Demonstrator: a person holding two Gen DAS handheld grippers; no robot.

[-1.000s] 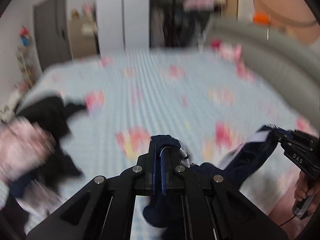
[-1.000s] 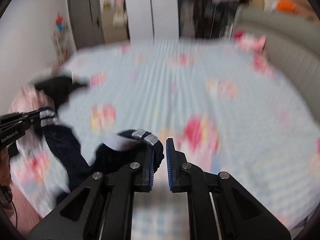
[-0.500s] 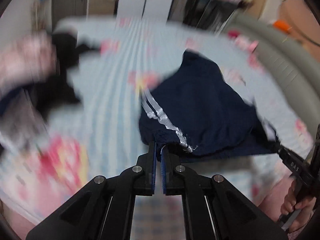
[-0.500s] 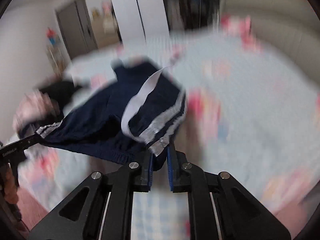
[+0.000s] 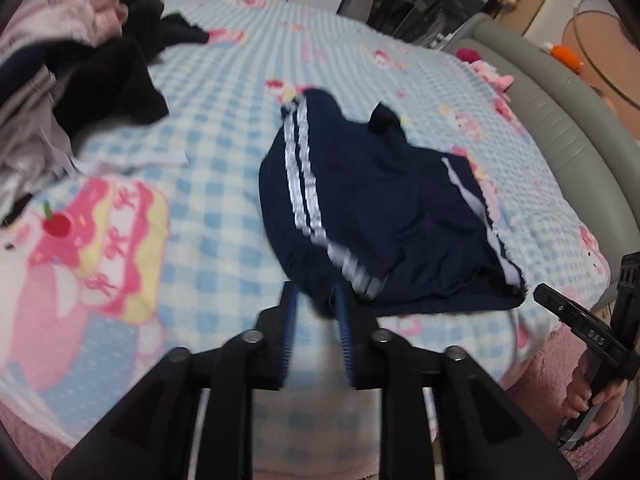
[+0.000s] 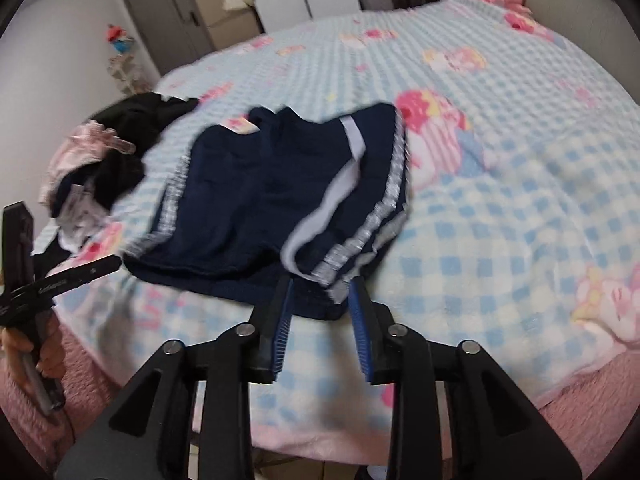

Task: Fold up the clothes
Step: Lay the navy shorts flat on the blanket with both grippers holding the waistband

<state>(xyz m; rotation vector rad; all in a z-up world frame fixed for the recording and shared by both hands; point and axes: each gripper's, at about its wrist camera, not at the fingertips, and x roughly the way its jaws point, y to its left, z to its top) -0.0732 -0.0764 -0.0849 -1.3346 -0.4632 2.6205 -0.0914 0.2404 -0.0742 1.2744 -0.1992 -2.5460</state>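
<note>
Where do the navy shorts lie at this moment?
In both wrist views the navy shorts lie spread on the checked blanket near the bed's front edge, just ahead of both grippers, with the pile of dark clothes to their left.

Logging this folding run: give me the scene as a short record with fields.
surface: bed with blue checked blanket
garment: navy shorts with white side stripes, spread flat
left tongs: opening, waistband edge between the pads
right tongs: opening, waistband edge between the pads
other items: heap of dark and pink clothes beside the shorts
</note>
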